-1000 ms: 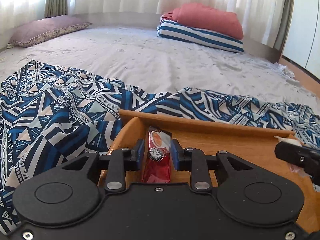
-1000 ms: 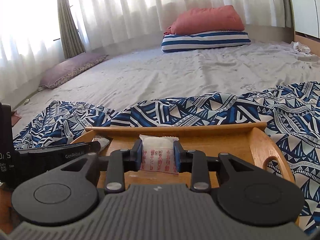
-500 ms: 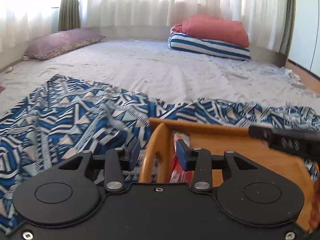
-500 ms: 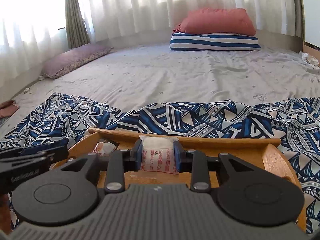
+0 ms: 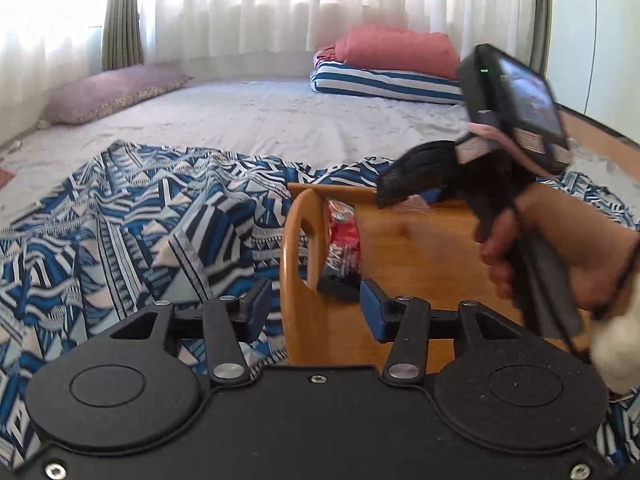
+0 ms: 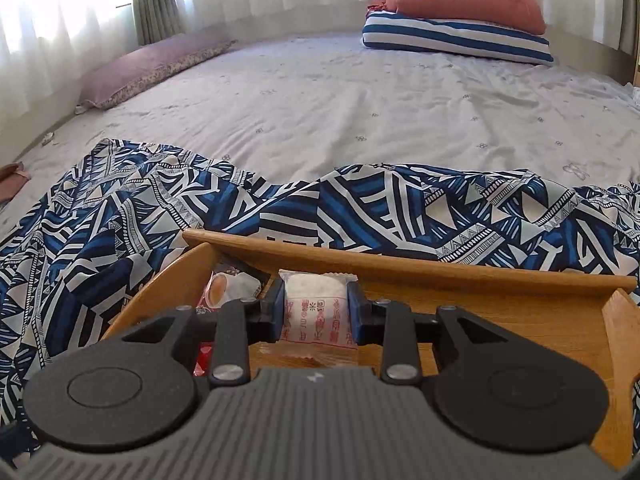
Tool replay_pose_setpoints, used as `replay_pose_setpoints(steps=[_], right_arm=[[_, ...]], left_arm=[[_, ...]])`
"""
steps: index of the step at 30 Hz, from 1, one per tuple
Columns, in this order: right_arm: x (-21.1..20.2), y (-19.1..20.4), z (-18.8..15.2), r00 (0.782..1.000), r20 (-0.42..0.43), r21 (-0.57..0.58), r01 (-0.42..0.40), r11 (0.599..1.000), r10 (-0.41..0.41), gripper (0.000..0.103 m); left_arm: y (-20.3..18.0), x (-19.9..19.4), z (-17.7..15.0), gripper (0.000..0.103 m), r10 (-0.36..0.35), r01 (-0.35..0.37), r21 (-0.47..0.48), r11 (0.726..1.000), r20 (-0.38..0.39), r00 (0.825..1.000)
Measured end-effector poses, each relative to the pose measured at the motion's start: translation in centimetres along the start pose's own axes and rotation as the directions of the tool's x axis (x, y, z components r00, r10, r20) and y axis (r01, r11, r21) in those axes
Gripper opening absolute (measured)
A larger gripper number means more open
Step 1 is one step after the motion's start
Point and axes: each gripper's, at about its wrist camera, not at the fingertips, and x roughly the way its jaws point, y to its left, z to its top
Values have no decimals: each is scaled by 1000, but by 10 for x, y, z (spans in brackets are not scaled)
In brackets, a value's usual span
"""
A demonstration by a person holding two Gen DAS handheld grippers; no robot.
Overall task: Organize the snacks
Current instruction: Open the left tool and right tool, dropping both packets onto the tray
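Note:
A wooden tray (image 5: 420, 248) lies on a blue patterned cloth. A red snack packet (image 5: 342, 236) rests inside it against the left end wall. My left gripper (image 5: 316, 308) hangs near that end with its jaws opening. They straddle the tray's curved handle wall and press on nothing. In the right wrist view my right gripper (image 6: 316, 314) is shut on a white packet with red print (image 6: 314, 288), low over the tray (image 6: 400, 264) and just right of the red packet (image 6: 224, 288). The left wrist view shows that gripper (image 5: 394, 190) blurred, in a person's hand (image 5: 560, 240).
The blue patterned cloth (image 6: 120, 220) spreads over a pale bed sheet (image 6: 340, 100) around the tray. A purple pillow (image 6: 152, 64) lies far left. A red pillow on a striped one (image 6: 456, 36) sits far right, under white curtains.
My left gripper let go of the red packet, opened and drew back left to the tray's end. My right gripper carried the white packet leftward across the tray, toward the red packet.

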Motion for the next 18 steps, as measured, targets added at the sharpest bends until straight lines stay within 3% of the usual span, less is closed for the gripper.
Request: replay_pose_setpoints(steps=[13, 18], right_arm=[[20, 13, 8, 999, -28, -9, 33, 999, -33, 37], [22, 18, 9, 999, -34, -16, 34, 999, -34, 47]], left_arm=[[-6, -11, -19, 48, -24, 24, -4, 1000, -30, 999], [-3, -9, -24, 48, -25, 24, -22, 999, -55, 998]])
